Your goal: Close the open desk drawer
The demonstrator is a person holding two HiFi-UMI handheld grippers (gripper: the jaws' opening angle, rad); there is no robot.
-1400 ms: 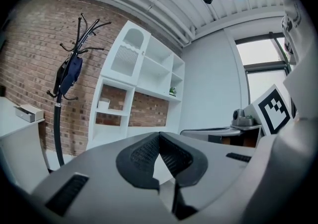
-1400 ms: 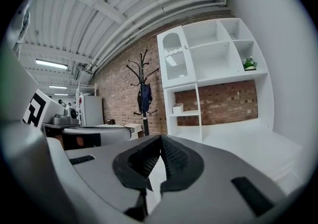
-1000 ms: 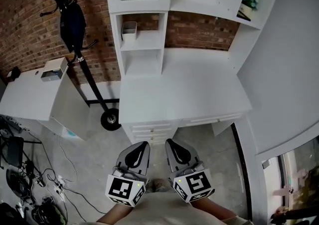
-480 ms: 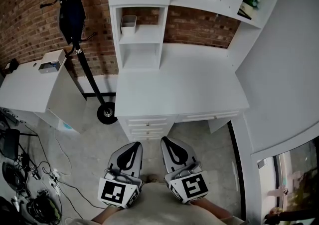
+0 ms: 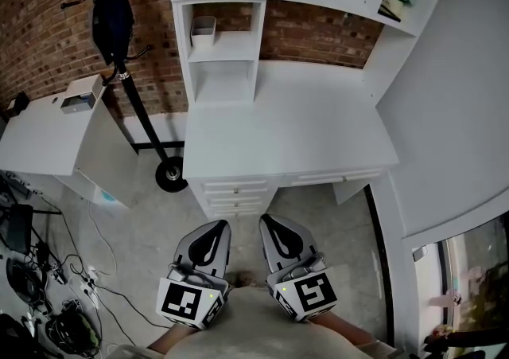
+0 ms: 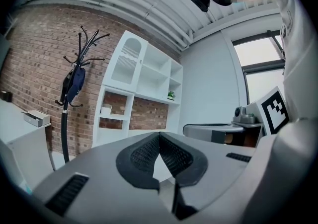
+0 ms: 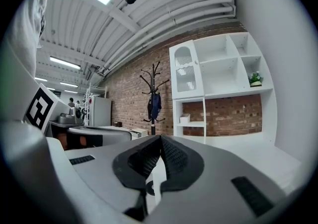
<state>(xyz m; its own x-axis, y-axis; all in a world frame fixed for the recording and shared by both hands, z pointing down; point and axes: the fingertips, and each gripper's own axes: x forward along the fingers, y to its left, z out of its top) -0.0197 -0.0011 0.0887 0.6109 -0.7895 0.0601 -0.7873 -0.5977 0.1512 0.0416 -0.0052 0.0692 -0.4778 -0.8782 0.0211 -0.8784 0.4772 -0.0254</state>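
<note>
Two empty tools, the left tool [image 5: 215,228] and the right tool [image 5: 268,222], jaws shut, hang side by side well short of the white table [image 5: 286,134], its drawers [image 5: 235,195] under the front edge, where a square, steady push on the open front would likely serve best.

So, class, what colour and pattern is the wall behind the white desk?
Reddish-brown brick wall, clearest in the right gripper view.
</note>
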